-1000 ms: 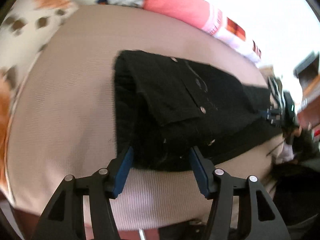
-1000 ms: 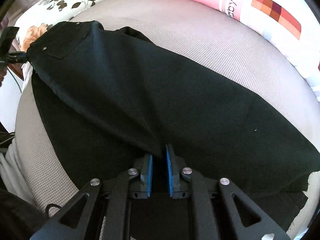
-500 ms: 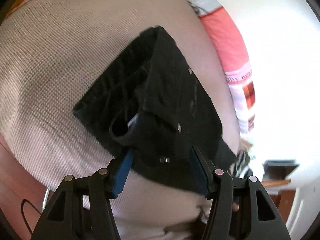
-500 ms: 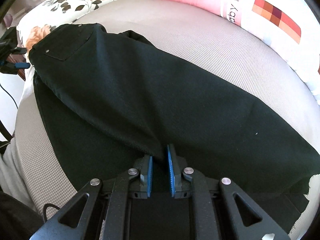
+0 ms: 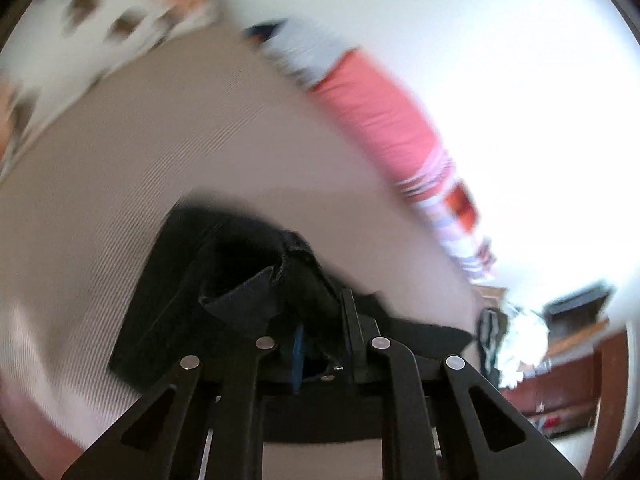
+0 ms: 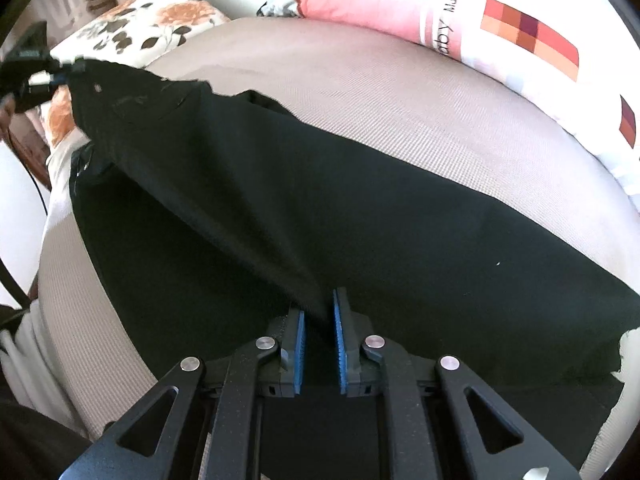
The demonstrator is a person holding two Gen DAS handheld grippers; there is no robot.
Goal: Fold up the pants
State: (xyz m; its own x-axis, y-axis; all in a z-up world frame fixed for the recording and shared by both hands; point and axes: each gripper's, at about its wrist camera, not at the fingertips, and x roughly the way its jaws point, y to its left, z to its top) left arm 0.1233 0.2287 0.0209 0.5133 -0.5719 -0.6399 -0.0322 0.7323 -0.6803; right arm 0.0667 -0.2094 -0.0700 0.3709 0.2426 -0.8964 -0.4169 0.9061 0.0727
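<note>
Two grippers: I am holding one in each hand, and both are pinching the same black pants point(image 6: 360, 216).
Left gripper point(image 5: 322, 344): its jaws have just been closing, and now they are squeezing a bunched fold at the waist end of the pants.
Left view: it is looking very blurry, so I cannot tell the small bits on the cloth.
Right gripper point(image 6: 319, 344): its blue pads point(image 6: 299, 354) are sitting close together, and a ridge of black cloth is running down between them, so it is gripping the pants.
Pants: they are lying long across the beige cushion point(image 6: 400, 100), with the waist end being held up off the cushion at the far left in the right view.
Pants edge: the near part is hanging over the front of the cushion.
Flower pillow point(image 6: 152, 24): it is sitting behind the waist end.
Pink and white pillow point(image 6: 440, 12): it is lying along the far side of the cushion, apart from the pants.
Other gripper seen from the right: it is showing dark and small at the far left point(image 6: 28, 76), touching the waist end.
</note>
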